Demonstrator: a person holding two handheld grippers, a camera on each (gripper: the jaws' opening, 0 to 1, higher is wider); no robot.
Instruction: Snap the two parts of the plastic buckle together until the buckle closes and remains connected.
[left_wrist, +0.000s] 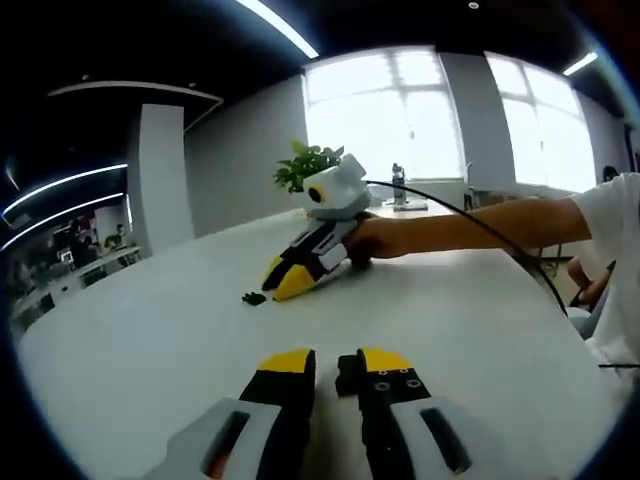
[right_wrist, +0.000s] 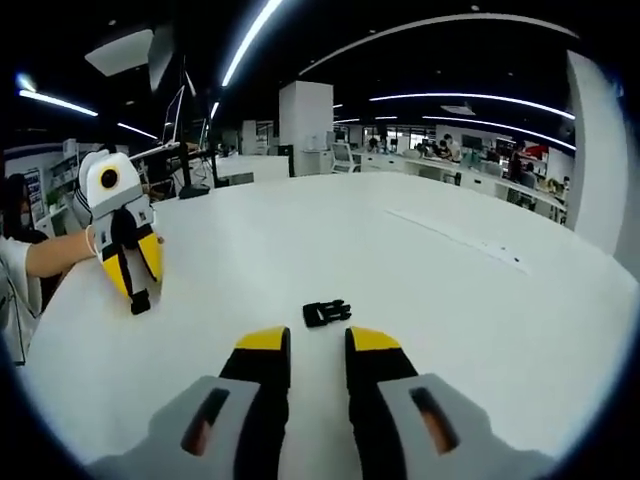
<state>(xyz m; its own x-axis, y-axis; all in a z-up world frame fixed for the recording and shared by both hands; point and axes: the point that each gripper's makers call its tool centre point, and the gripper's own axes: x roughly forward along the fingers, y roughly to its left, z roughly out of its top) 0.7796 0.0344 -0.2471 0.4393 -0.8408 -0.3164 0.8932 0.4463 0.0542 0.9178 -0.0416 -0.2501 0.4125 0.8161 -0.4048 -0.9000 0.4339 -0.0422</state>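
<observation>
Left gripper view: left yellow-tipped black gripper (left_wrist: 336, 362) sits low over the white round-edged table (left_wrist: 450, 320), jaws nearly closed and clamped on a small black plastic buckle part (left_wrist: 348, 376), which pokes out at the inner face of the right jaw. In the right gripper view that same gripper (right_wrist: 135, 285) hangs tip-down near the table's left edge (right_wrist: 560, 330) with the black piece (right_wrist: 140, 301) pinched at its tips. Right gripper view: right yellow-tipped black gripper (right_wrist: 318, 345) has its jaws apart with a narrow gap, nothing between them, and the second black pronged buckle part (right_wrist: 326, 313) lies flat on the table just beyond the tips, not touching them. In the left gripper view that right gripper (left_wrist: 285, 278) rests tip-down on the table mid-way across, held by a person's bare forearm (left_wrist: 470, 228) in a white sleeve, a black cable running along it; the pronged buckle part (left_wrist: 254, 297) lies just beside its tips. Nothing lies between either gripper and the loose part. Further back, at the table's far edge, a green leafy plant (left_wrist: 303, 165), its pot hidden behind the gripper body, and a small dark bottle-like object (left_wrist: 398, 184), too small to tell. Beyond that, bright windows (left_wrist: 420, 110), a white pillar (left_wrist: 160, 175), and desks with monitors (right_wrist: 200, 175) in an open office under ceiling strip lights (right_wrist: 250, 40).
</observation>
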